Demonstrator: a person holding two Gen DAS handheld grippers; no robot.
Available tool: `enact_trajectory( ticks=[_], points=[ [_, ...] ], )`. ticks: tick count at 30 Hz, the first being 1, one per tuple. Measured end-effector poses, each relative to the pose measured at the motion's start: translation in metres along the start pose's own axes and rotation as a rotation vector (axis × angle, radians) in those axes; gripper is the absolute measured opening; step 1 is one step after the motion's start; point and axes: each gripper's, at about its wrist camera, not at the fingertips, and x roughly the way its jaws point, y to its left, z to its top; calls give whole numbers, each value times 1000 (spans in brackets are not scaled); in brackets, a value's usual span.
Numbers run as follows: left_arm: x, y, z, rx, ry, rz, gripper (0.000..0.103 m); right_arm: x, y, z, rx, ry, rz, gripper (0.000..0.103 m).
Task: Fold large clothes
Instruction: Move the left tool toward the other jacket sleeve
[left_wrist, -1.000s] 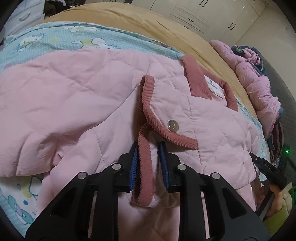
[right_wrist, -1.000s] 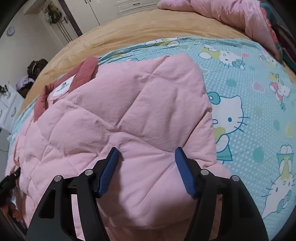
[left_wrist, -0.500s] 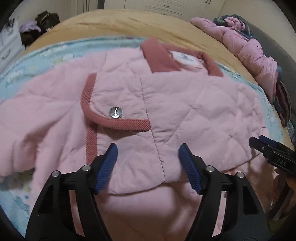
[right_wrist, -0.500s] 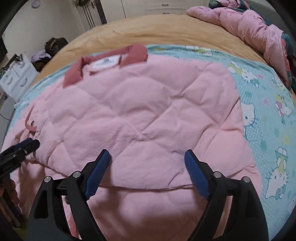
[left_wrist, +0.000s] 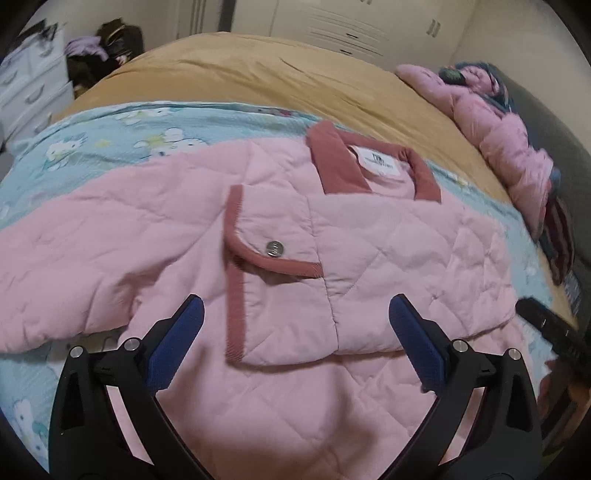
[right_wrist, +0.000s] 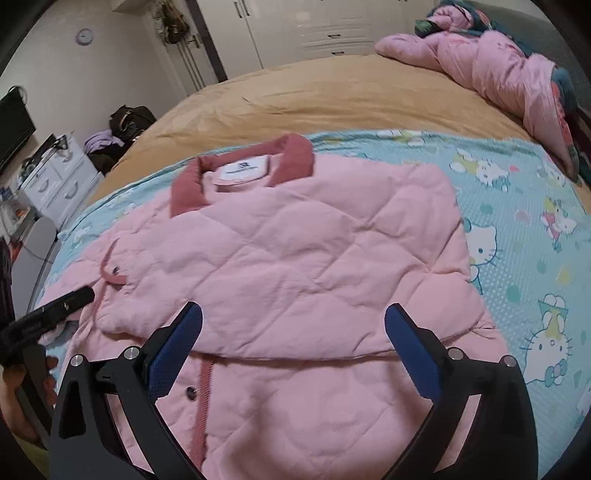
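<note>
A pink quilted jacket (left_wrist: 369, 258) lies partly folded on the cartoon-print blue sheet (right_wrist: 535, 229) over a bed with a tan cover (left_wrist: 277, 85), its dusty-red collar (right_wrist: 295, 155) toward the far side. The left tongs (left_wrist: 295, 332) and right tongs (right_wrist: 291, 332) hover above it, both jaws opening wide with nothing gripped. A pink puffer coat (right_wrist: 498, 62) is heaped at the bed's far right edge. White drawers (right_wrist: 62, 181) and a dark bag (right_wrist: 129, 118) stand beyond the bed at left.
</note>
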Motion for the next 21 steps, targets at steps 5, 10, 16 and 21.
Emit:
enact_trajectory(
  ticks=[5, 10, 16, 21],
  points=[
    [-24, 14, 2, -27, -55, 55, 94, -17, 18, -1, -24, -26, 27, 99],
    [-43, 44, -7, -103, -85, 102, 94, -27, 41, 0, -57, -42, 57, 99],
    [-62, 82, -17, -201, -116, 162, 94, -35, 76, 4, -109, -72, 92, 99],
    [-81, 112, -19, -268, -158, 211, 94, -34, 111, 11, -137, -82, 124, 99]
  ],
)
